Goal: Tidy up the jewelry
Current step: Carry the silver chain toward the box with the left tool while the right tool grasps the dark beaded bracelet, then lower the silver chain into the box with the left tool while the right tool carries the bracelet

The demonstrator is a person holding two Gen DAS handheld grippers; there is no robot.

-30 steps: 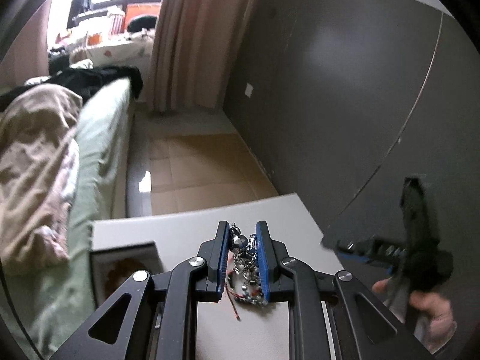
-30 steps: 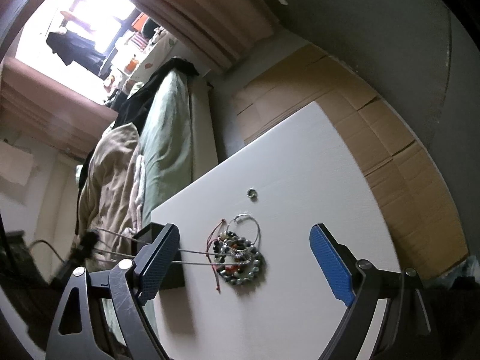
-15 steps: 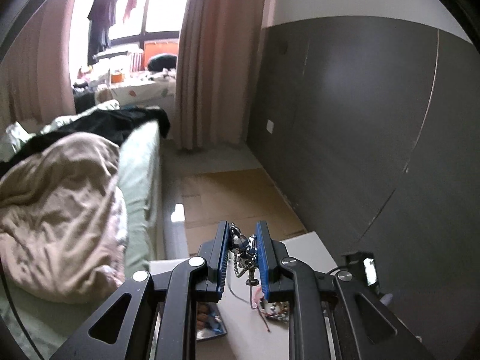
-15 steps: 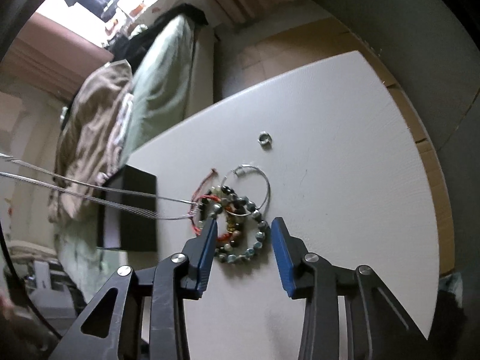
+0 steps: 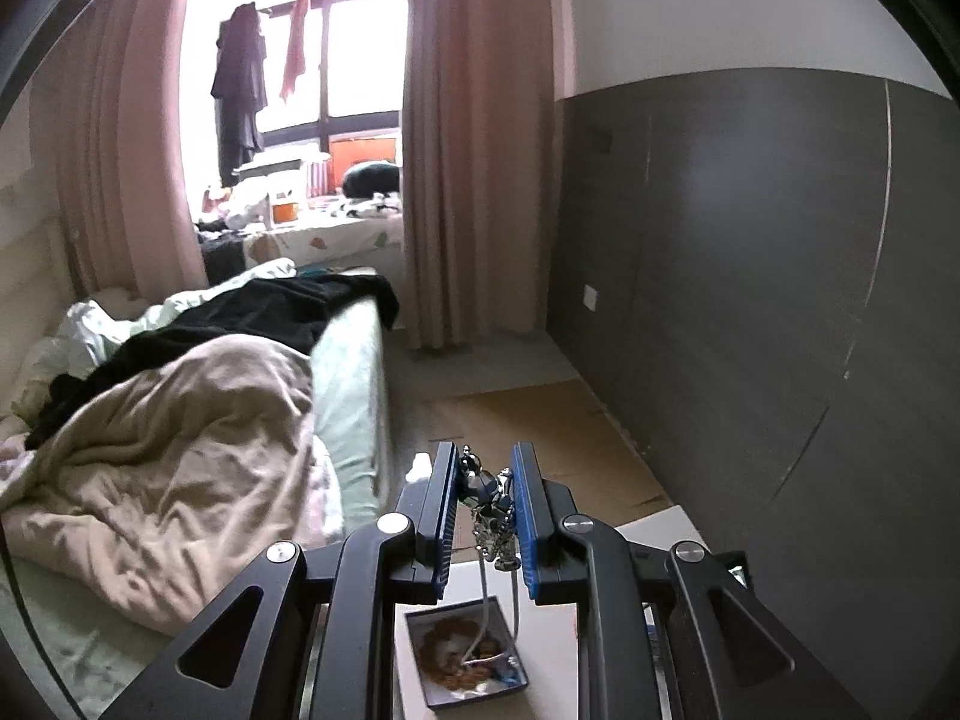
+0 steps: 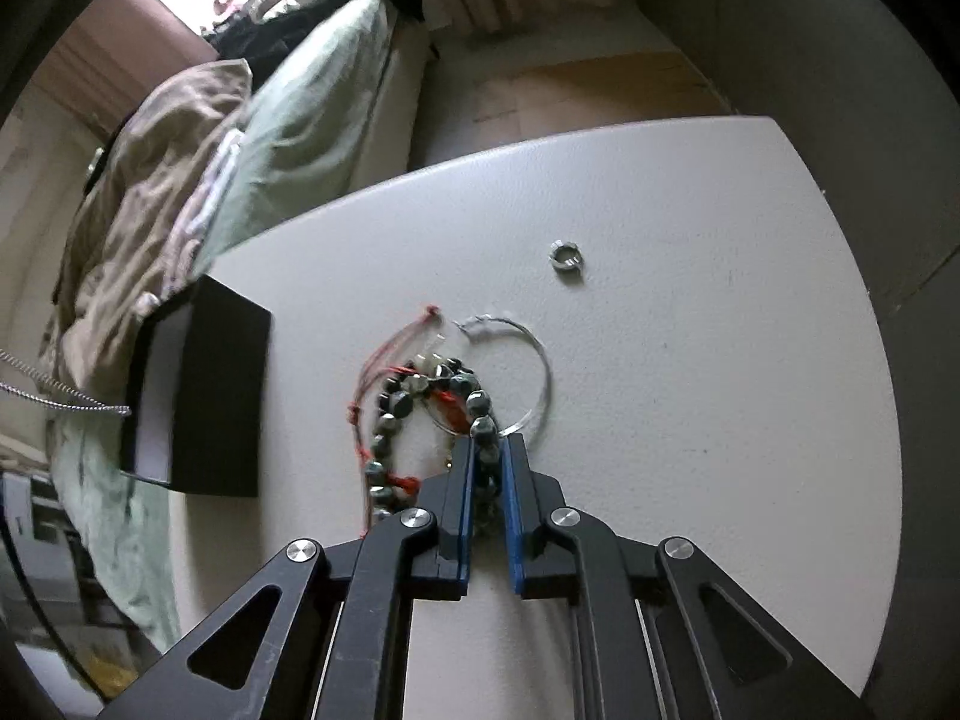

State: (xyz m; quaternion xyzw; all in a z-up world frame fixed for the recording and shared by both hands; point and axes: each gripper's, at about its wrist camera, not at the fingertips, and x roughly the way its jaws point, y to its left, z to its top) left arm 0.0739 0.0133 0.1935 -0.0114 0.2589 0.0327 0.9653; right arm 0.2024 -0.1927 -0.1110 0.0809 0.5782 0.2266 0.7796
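Observation:
My left gripper [image 5: 485, 468] is shut on a silver chain necklace [image 5: 491, 510], lifted high above the table. The chain's strands hang down into an open black box [image 5: 432, 648] with a patterned lining. In the right wrist view, my right gripper [image 6: 487, 450] points down at a jewelry pile on the white table [image 6: 690, 390]. Its jaws are closing on a dark beaded bracelet [image 6: 393, 414], and the pads press the beads on the bracelet's right side. A red cord bracelet [image 6: 384, 369] and a thin silver hoop [image 6: 543, 372] are tangled with the bracelet. A small silver ring [image 6: 564, 255] lies apart, farther back.
The black box [image 6: 204, 402] stands at the table's left edge, and the chain [image 6: 60, 399] runs from it off the left of the picture. A bed [image 5: 180, 450] with rumpled covers is to the left. A dark wall [image 5: 750, 300] is to the right, with cardboard on the floor [image 5: 540, 420].
My left gripper has risen with the necklace, which now dangles into the box. My right gripper has come down onto the pile and gone from wide open to closed around the beaded bracelet.

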